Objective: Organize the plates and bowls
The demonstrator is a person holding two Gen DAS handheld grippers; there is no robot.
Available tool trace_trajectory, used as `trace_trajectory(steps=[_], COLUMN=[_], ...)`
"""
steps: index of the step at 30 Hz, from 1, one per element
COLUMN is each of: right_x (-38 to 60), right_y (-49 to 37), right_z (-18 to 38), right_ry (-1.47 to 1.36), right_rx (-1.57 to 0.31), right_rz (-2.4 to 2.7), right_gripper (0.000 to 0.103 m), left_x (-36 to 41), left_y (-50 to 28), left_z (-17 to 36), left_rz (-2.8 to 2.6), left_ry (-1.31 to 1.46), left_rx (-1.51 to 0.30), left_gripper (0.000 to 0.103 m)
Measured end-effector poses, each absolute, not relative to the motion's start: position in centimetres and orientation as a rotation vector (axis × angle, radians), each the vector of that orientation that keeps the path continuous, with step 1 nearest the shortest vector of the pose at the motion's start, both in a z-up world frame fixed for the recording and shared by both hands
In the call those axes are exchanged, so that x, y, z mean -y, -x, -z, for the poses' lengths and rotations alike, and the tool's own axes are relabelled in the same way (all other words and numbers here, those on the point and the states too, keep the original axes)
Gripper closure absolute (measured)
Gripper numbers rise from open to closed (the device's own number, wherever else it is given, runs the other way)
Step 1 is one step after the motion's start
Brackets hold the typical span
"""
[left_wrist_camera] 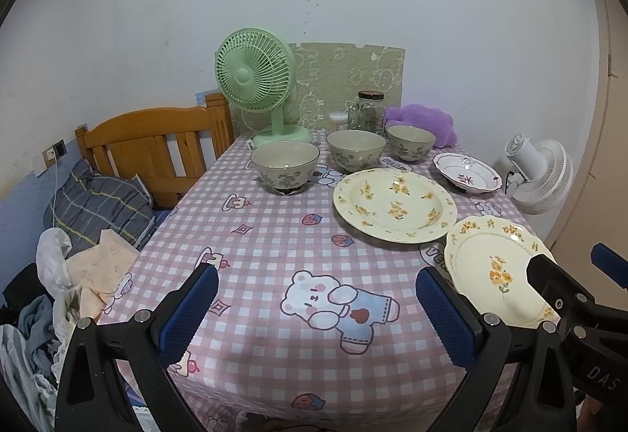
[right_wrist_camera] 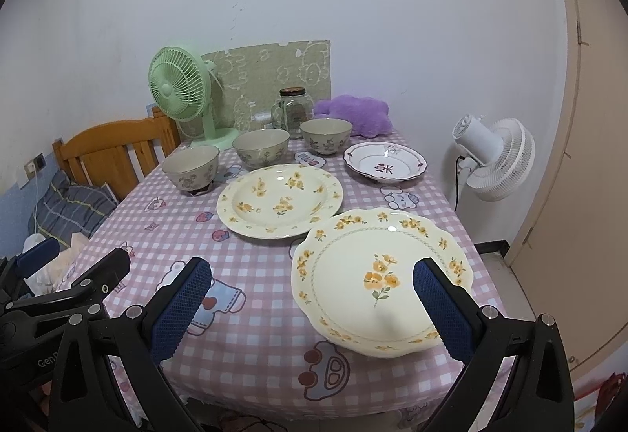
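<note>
Left gripper (left_wrist_camera: 317, 298) is hovering released, blue pads spread wide over bare pink-checked tablecloth (left_wrist_camera: 255, 236) at lower centre of its view, gripping nothing. Right gripper (right_wrist_camera: 310, 298) is likewise standing wide and empty, its spread fingers framing the near scalloped cream plate with yellow flowers (right_wrist_camera: 380, 279), which is lying at lower right, close to the table's front and right edges. Just above it the larger round cream floral plate (right_wrist_camera: 279, 199) is sitting at centre frame, rims nearly touching; a small white dish with a purple motif (right_wrist_camera: 385, 166) is sitting upper right, and three beige floral ceramic bowls (right_wrist_camera: 261, 149) are lining the upper centre. Likely risks: the glazed rim slipping from a shallow pinch, or a nudge pushing the near plate off the edge. Open cloth is lying at left and lower left; the green desk fan (right_wrist_camera: 181, 86) and glass jar (right_wrist_camera: 292, 114) are crowding the top.
</note>
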State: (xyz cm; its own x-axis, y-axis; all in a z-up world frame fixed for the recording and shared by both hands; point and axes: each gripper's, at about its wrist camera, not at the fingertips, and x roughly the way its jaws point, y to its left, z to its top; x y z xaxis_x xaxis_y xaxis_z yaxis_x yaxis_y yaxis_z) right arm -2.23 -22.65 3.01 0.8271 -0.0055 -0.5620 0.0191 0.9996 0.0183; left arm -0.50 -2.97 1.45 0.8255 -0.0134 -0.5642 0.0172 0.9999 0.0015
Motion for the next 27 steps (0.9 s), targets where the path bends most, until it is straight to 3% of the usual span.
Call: trace_trajectory(steps=[27], right_x=[21.1], right_y=[1.4], right_z=[-3.3], right_ry=[-0.043], right_rx=[-0.594], right_rz=[0.019], right_gripper=[0.0], left_x=[1.1], left_y=[-0.8], left_z=[-1.8], left_rz=[0.029], left_ry=[-0.008], left_rx=[-0.612], left_gripper=[0.002])
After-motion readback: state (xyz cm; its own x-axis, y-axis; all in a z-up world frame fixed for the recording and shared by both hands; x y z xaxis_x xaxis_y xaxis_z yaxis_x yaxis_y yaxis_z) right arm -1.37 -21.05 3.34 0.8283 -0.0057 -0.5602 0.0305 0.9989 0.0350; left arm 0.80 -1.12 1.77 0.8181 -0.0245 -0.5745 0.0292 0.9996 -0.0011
